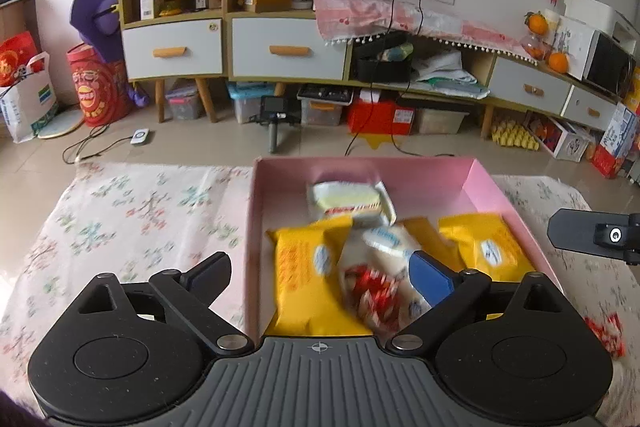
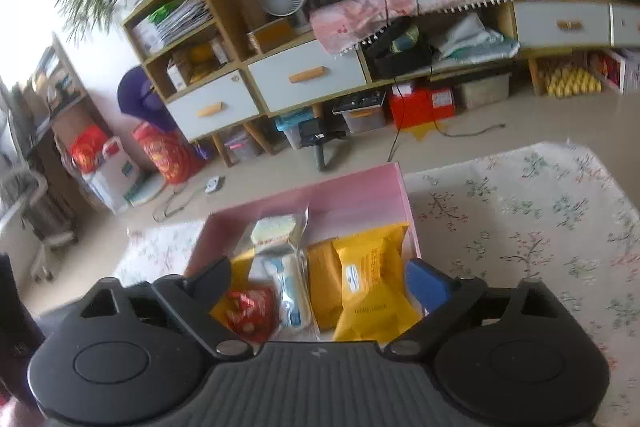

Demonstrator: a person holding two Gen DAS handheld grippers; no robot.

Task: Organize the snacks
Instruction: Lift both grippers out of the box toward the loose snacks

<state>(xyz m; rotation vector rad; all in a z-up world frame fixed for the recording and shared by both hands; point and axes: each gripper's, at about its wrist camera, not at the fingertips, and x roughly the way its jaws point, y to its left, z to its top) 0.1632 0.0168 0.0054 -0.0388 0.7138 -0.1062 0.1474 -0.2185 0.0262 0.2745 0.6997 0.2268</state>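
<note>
Hovering over the pink box (image 1: 508, 195), your left tongs (image 1: 324, 277) stand spread wide with nothing gripped; one finger hangs outside the box's left wall, the blue-padded one above the snacks. Your right tongs (image 2: 324, 281) are likewise released and empty, fingers apart above the same box. Inside lie yellow packets (image 1: 308, 279), a white packet (image 1: 394, 247), a red-and-white wrapped snack (image 1: 372, 293) and, farther back, a clear-wrapped pale cake (image 1: 352, 201). One more red-and-white snack (image 1: 606, 333) rests outside on the floral-cloth surface (image 1: 132, 223), to the right of the box. The box sits on that surface.
</note>
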